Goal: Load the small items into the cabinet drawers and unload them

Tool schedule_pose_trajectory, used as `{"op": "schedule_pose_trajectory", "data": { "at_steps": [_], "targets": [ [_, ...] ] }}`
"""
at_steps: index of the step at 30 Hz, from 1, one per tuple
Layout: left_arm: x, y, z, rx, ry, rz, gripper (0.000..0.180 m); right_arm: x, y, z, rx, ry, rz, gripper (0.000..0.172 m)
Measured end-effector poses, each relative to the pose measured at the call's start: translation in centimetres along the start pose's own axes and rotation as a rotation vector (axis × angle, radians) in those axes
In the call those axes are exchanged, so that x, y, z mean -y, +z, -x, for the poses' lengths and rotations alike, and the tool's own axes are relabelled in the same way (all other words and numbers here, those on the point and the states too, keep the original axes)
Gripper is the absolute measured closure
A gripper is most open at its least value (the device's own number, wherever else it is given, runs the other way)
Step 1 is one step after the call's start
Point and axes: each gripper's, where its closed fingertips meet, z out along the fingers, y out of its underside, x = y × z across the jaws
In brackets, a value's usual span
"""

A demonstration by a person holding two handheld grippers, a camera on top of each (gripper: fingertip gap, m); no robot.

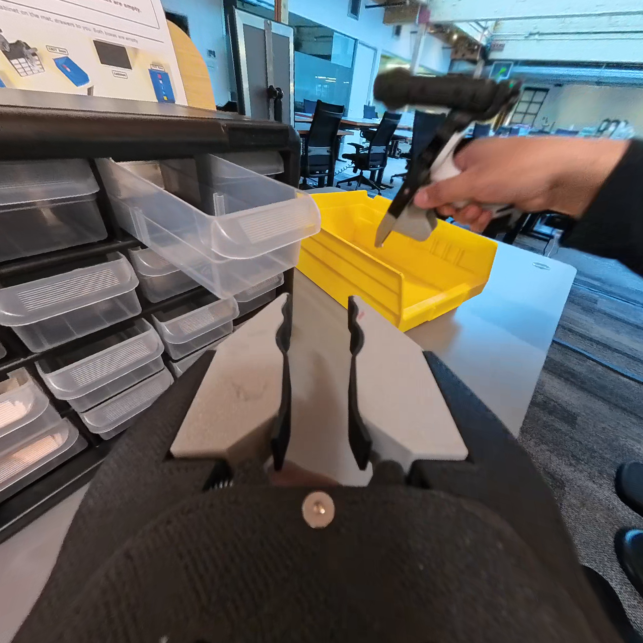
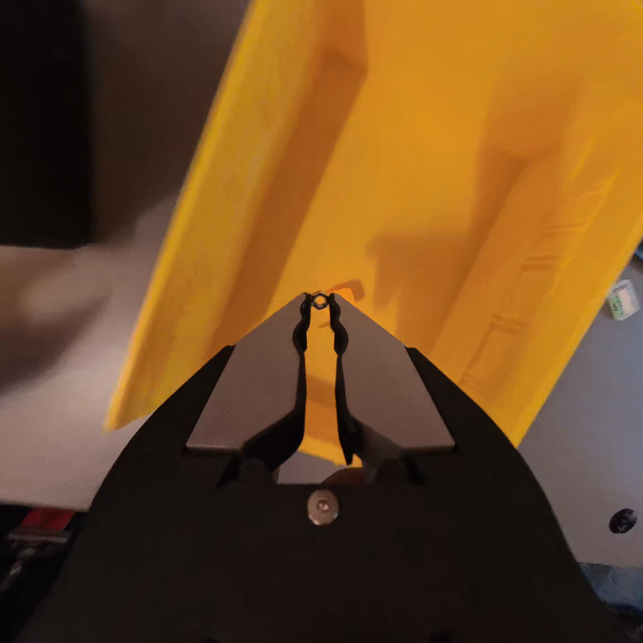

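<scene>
Nearest the left camera, the left gripper point(image 1: 317, 306) stands with its jaws apart and nothing between them, over the grey table point(image 1: 504, 334). Just beyond its fingertips, one clear drawer point(image 1: 208, 222) is pulled far out of the black cabinet point(image 1: 146, 135) (the other drawers are pushed in or nearly so). Beside the cabinet sits a yellow bin point(image 1: 417, 278) on the table. Above the bin, a hand point(image 1: 515, 177) holds the right gripper point(image 2: 319, 300), whose pads press on a small metal nut point(image 2: 319, 300) at the very fingertips, over the bin floor. Office chairs point(image 1: 351, 149) stand far behind.
</scene>
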Motion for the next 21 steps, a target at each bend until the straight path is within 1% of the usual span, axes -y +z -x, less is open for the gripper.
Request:
{"op": "schedule_pose_trajectory", "data": {
  "at_steps": [2,5,9,12,14,17,19,21],
  "targets": [
    [-0.1,0.1,0.0,-0.001,-0.004,0.004,0.151,-0.8,2.8,-1.6,-0.037,0.025,0.04,0.164],
    [-0.3,0.1,0.0,-0.004,-0.003,0.007,0.151,-0.8,5.4,-2.7,-0.029,0.062,0.046,0.164],
    [-0.4,0.3,-0.2,-0.018,-0.003,0.011,0.151,-0.6,6.9,-3.3,-0.02,0.087,0.048,0.164],
    [-0.3,0.3,-0.2,-0.019,0.005,0.011,0.152,-1.2,7.7,-2.7,0.025,0.1,0.078,0.164],
    [0.0,0.3,-0.1,-0.017,0.004,0.003,0.152,-1.0,7.9,-2.7,0.018,0.094,0.062,0.162],
    [0.5,0.6,0.2,-0.013,-0.007,-0.007,0.154,-0.8,7.5,-2.7,0.014,0.09,0.054,0.15],
    [0.7,1.0,0.7,-0.006,-0.019,-0.006,0.158,-0.4,6.6,-2.4,0.032,0.081,0.026,0.146],
    [0.9,1.5,1.4,0.003,-0.036,-0.011,0.162,0.1,5.0,-2.1,0.043,0.068,-0.021,0.146]
  ]
}}
